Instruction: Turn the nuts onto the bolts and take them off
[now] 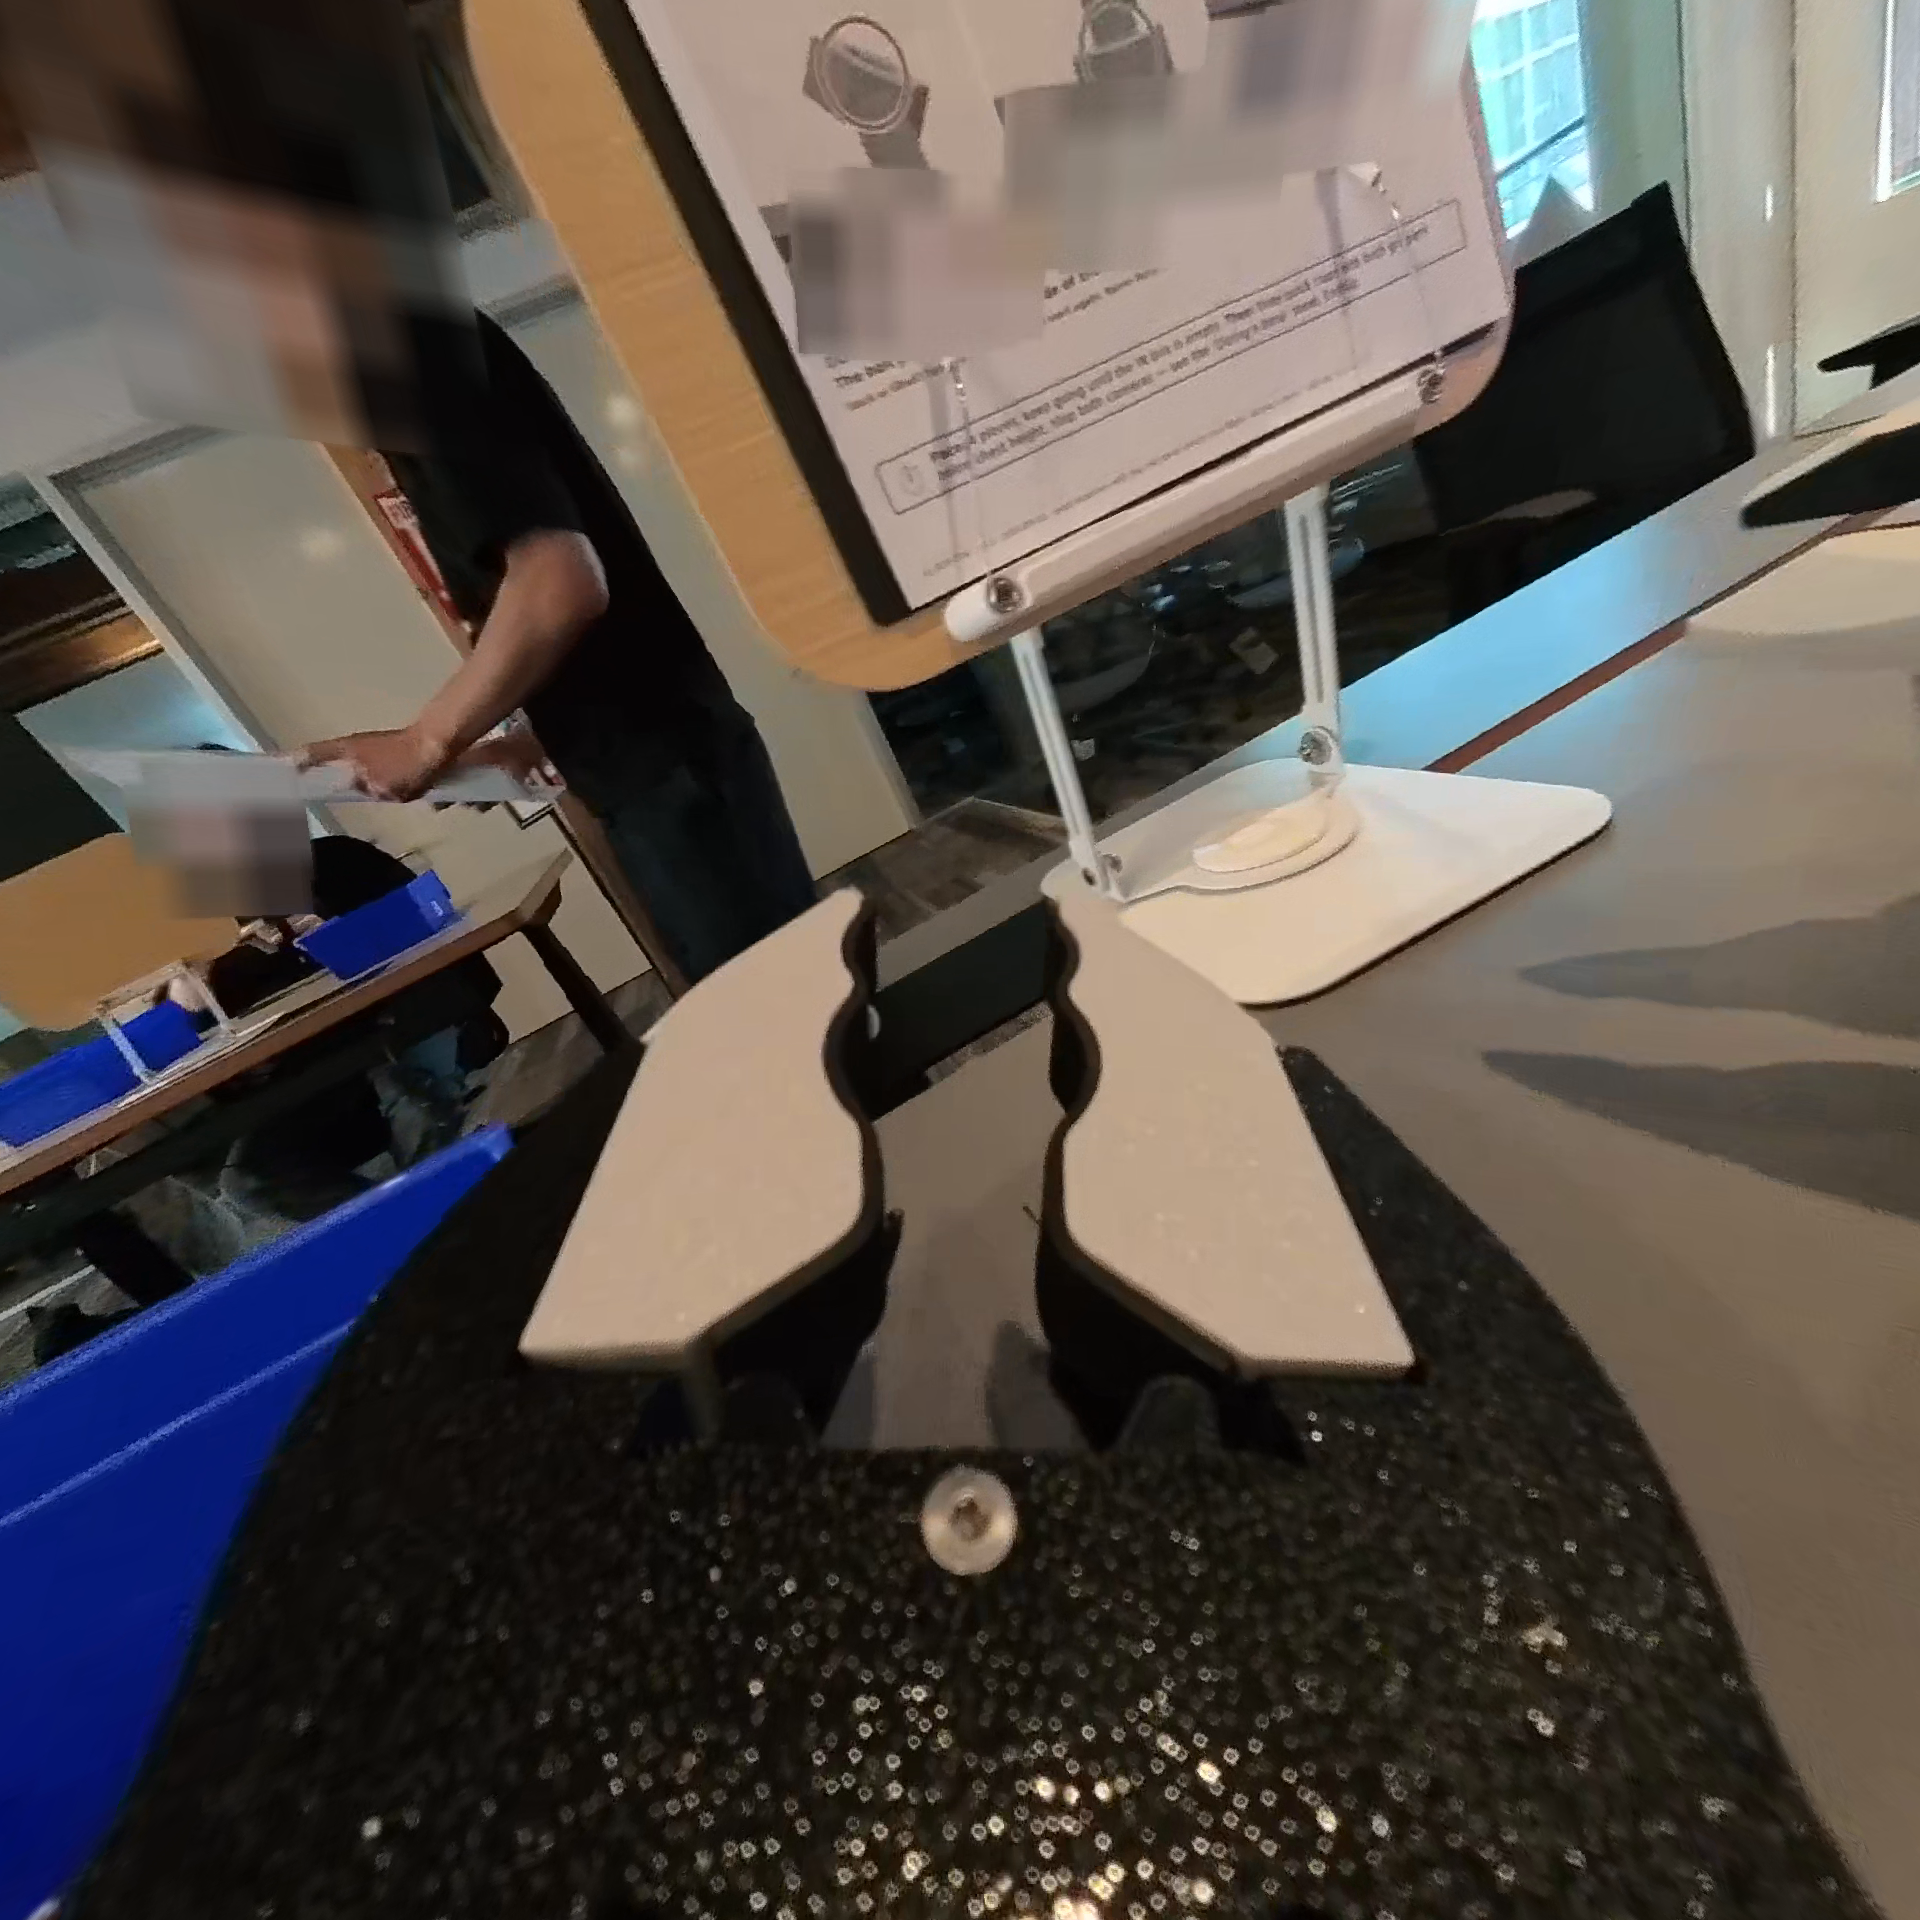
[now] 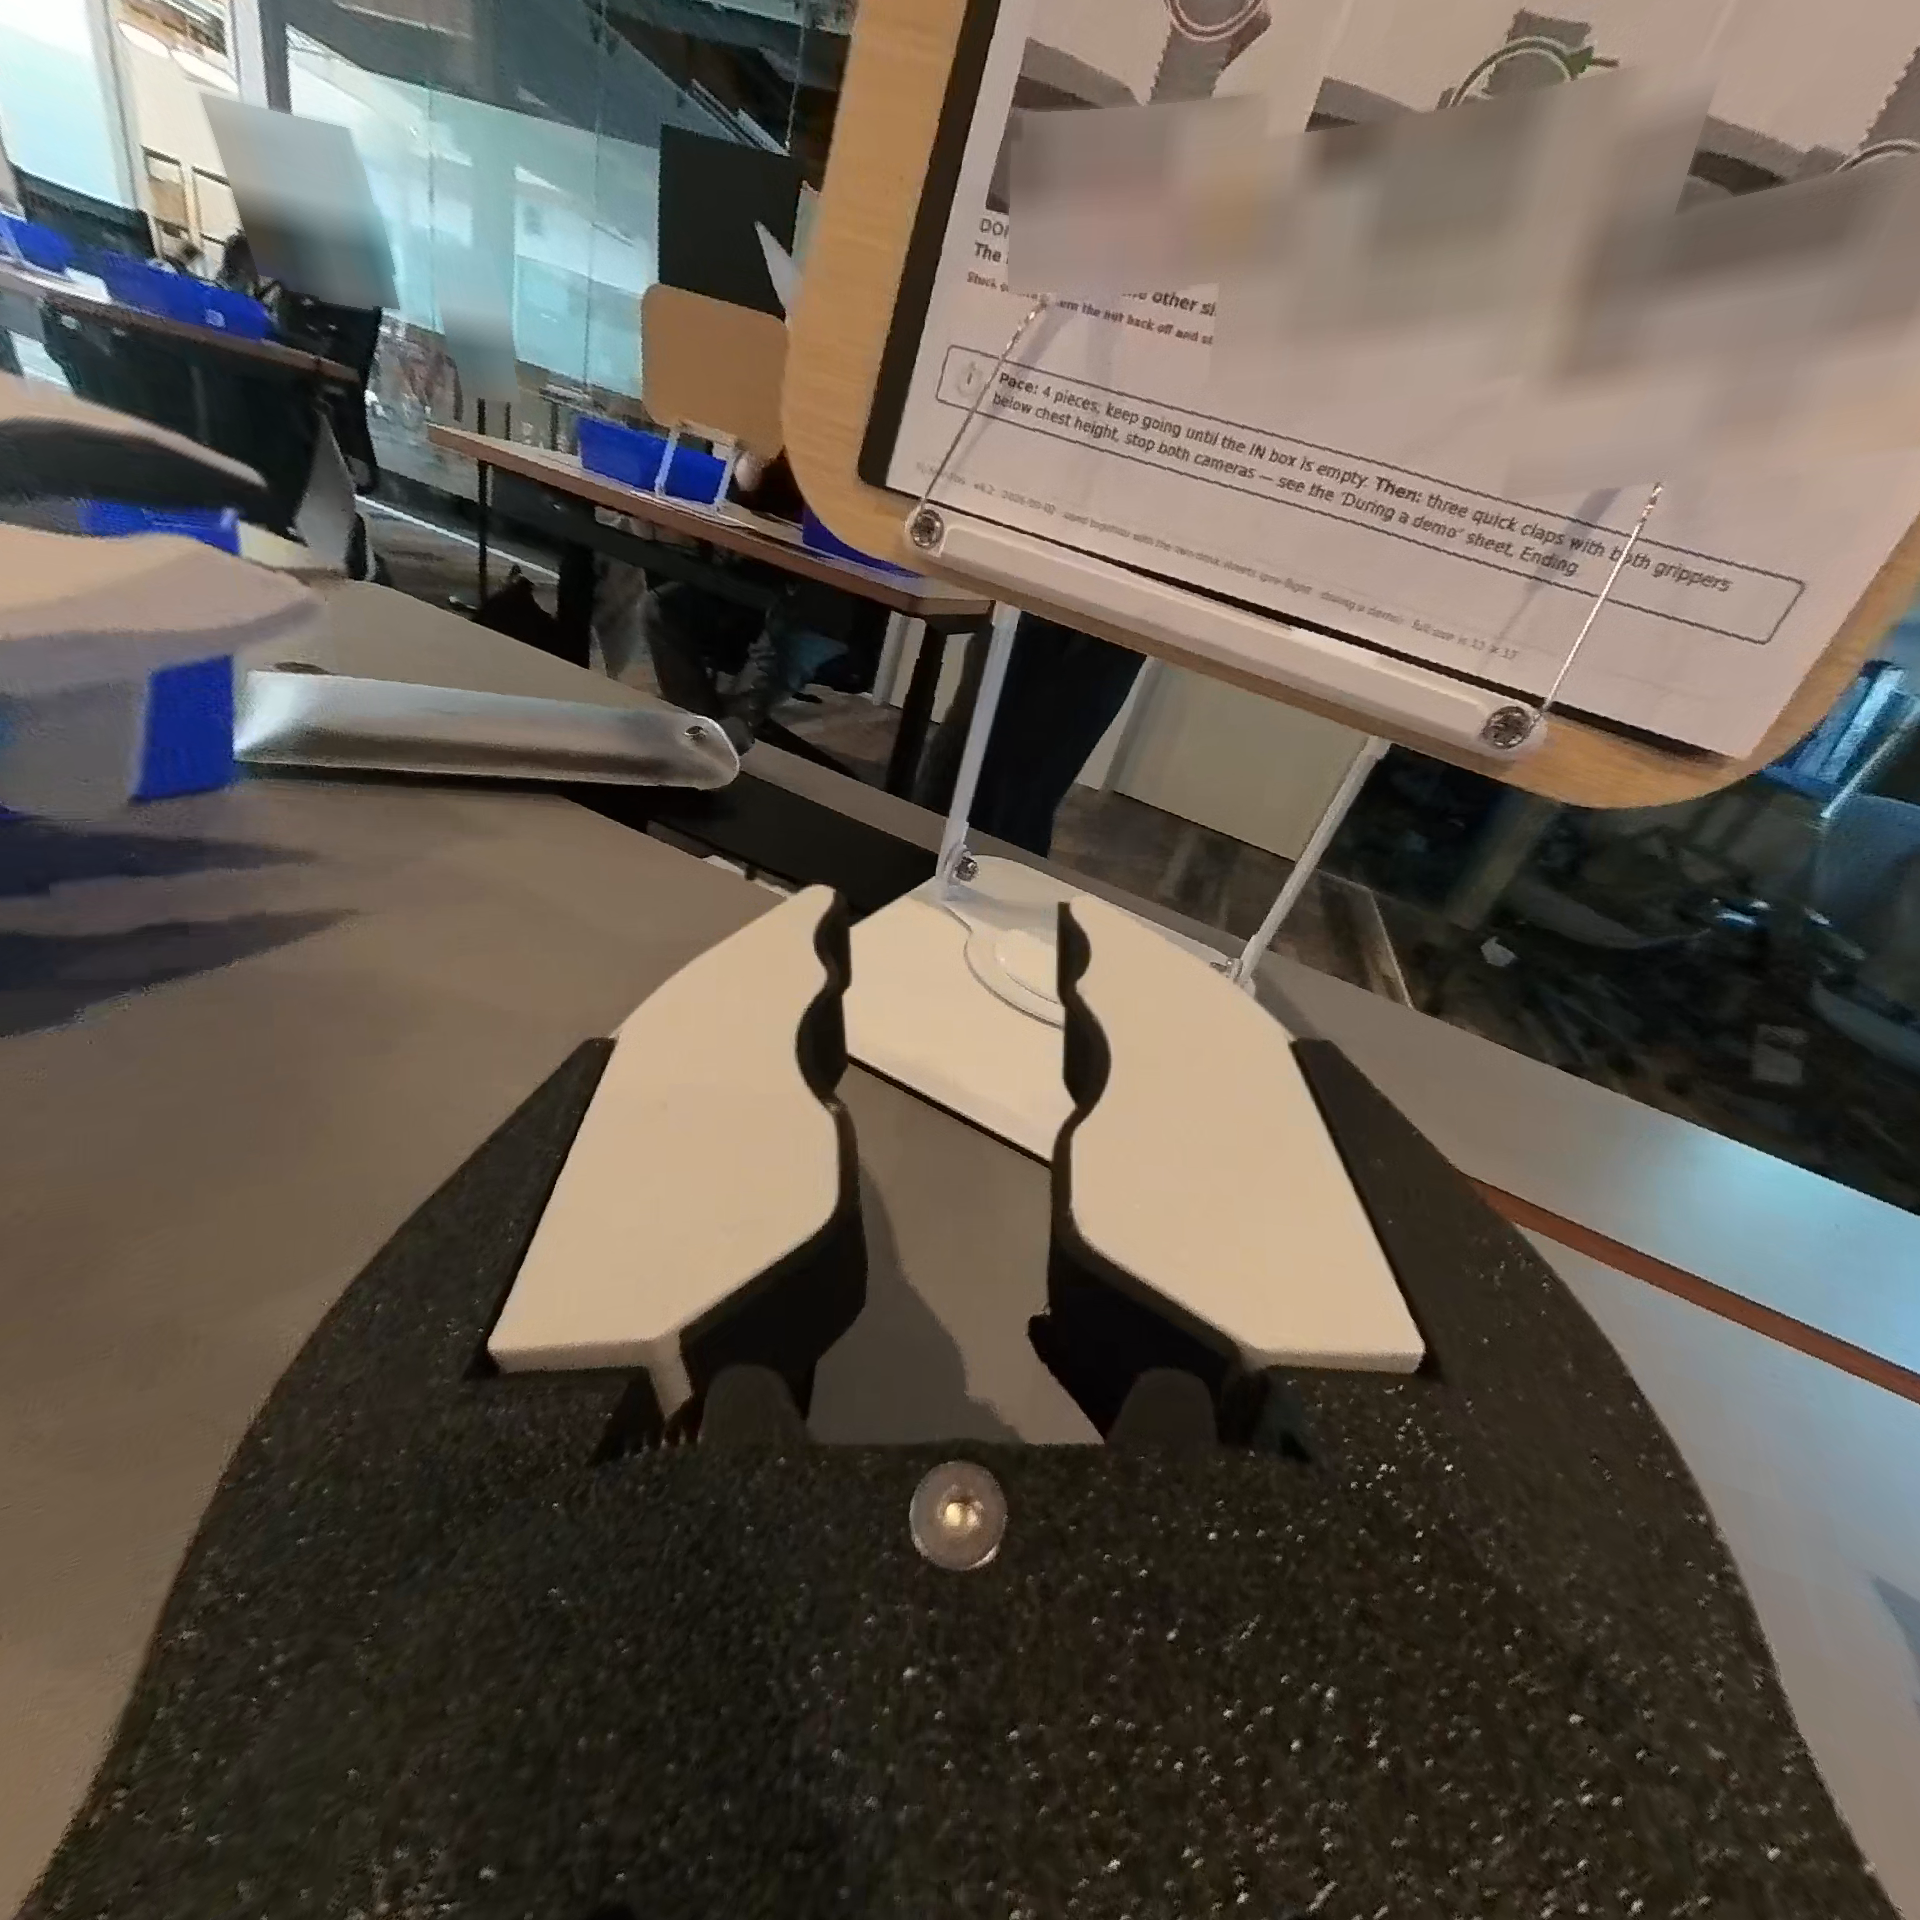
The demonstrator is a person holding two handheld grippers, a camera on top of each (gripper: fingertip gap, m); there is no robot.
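No nut or bolt shows in either view. My left gripper (image 1: 961, 925) is open and empty, held over the grey table (image 1: 1558, 1195) and pointing at the table's far edge beside the white stand base (image 1: 1403, 862). My right gripper (image 2: 948, 914) is open and empty, pointing at the same stand base (image 2: 935, 997). The other gripper (image 2: 114, 613) shows blurred at the far left of the right wrist view, white with blue behind it.
A blue bin (image 1: 156, 1455) sits close at my lower left. A wooden board with an instruction sheet (image 1: 1091, 312) stands on the white stand. A silver metal piece (image 2: 468, 738) lies at the left. A person (image 1: 582, 623) stands beyond, by tables with blue bins (image 1: 384, 935).
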